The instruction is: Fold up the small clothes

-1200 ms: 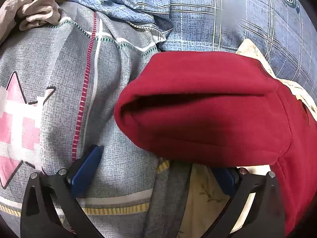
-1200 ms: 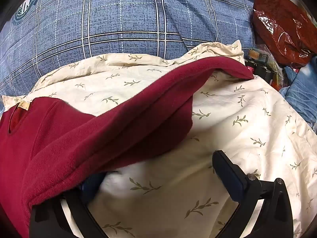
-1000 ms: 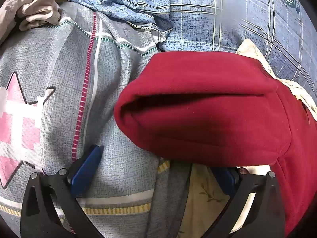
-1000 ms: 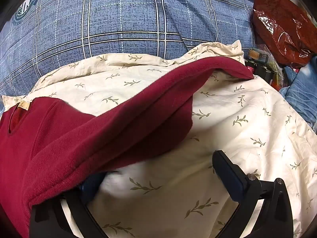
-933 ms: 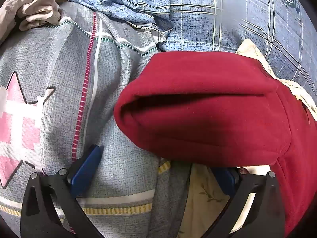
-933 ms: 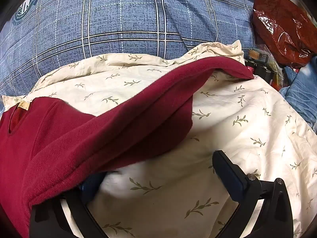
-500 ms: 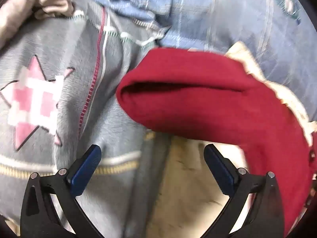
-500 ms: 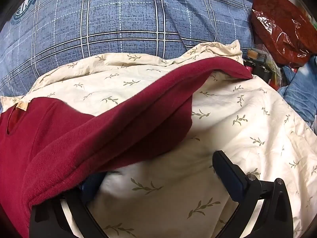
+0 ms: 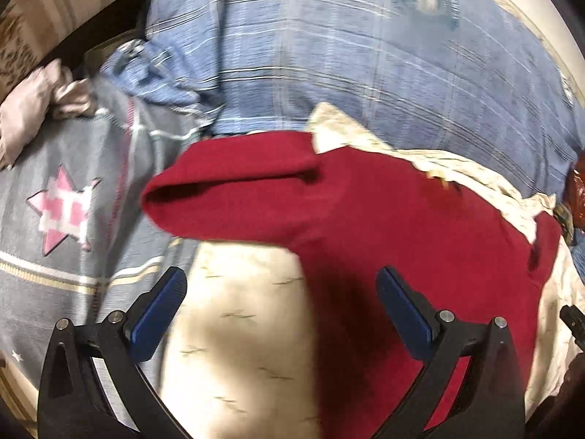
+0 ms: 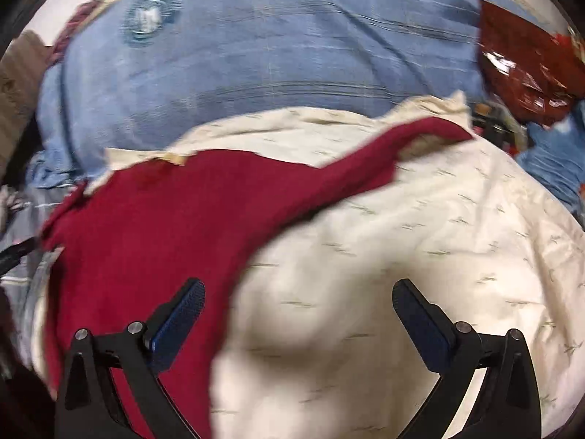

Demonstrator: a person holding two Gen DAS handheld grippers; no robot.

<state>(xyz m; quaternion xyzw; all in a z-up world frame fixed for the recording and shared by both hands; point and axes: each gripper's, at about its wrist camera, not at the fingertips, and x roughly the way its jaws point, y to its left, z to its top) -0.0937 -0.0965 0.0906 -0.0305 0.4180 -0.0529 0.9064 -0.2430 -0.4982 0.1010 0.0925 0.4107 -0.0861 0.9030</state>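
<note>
both pulled back and up from the red top [image 9: 402, 219], where a moment ago each sat tucked under its edge. left claw [image 9: 281, 314] spread wide and empty, above the hem, sleeve ahead and to its left. right claw [image 10: 298, 320] likewise released, top lying ahead-left on the cream sheet [image 10: 420, 256]. probably one fold laid and let go; sleeves next. round badge on the blue plaid cover [image 10: 153, 18] too blurred to read; small tan neck tag unreadable too.

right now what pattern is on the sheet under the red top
Cream sheet with small leaf sprigs, clearest in the right wrist view.
</note>
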